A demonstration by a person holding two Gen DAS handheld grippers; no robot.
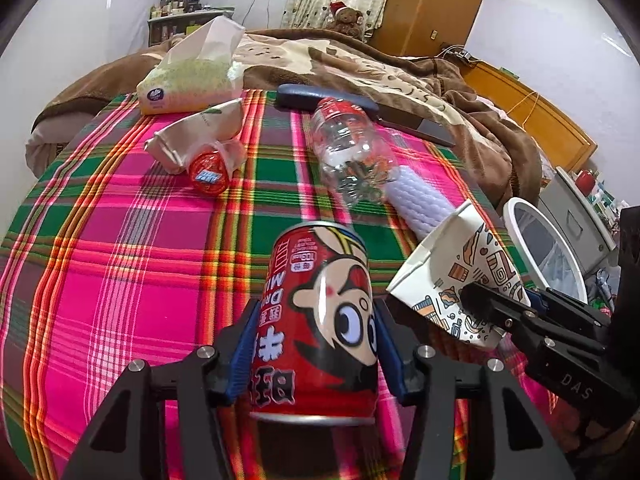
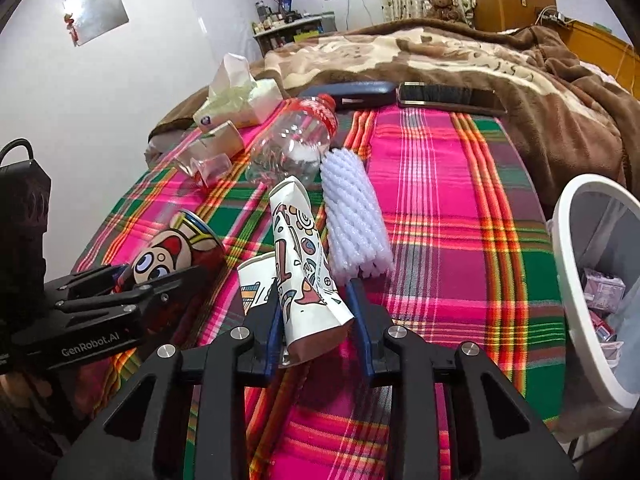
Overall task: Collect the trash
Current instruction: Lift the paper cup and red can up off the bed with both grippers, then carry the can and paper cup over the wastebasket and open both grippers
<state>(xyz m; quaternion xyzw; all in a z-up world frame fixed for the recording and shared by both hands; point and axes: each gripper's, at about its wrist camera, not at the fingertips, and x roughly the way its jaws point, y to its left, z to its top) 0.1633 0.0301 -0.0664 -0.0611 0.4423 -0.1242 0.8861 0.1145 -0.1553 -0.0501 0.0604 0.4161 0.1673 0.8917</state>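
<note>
Both tools grip trash, left [image 1: 316, 344] a can [image 1: 320, 320], right [image 2: 316, 320] a cup [image 2: 304, 264], over plaid cloth [image 1: 120, 280] (bed [image 1: 460, 92] behind).

Left wrist: low and close over the cloth [image 1: 120, 280], facing the bed [image 1: 400, 64] at 12 o'clock.
Right wrist: same heading, bin [image 2: 576, 264] at 3 o'clock.
Shared: cloth, bottle [image 1: 348, 148], bed.

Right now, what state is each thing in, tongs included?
Left tongs: shut on the red can.
Red can: gripped, lifted, top pointing away.
Right tongs: shut on the paper cup.
Paper cup: crushed flat, gripped.
Plastic bottle: empty, lying on its side.
White foam sleeve: lying flat beside the bottle.
Tissue pack: open, one tissue sticking up.
Trash bin: open, some trash inside.
</note>
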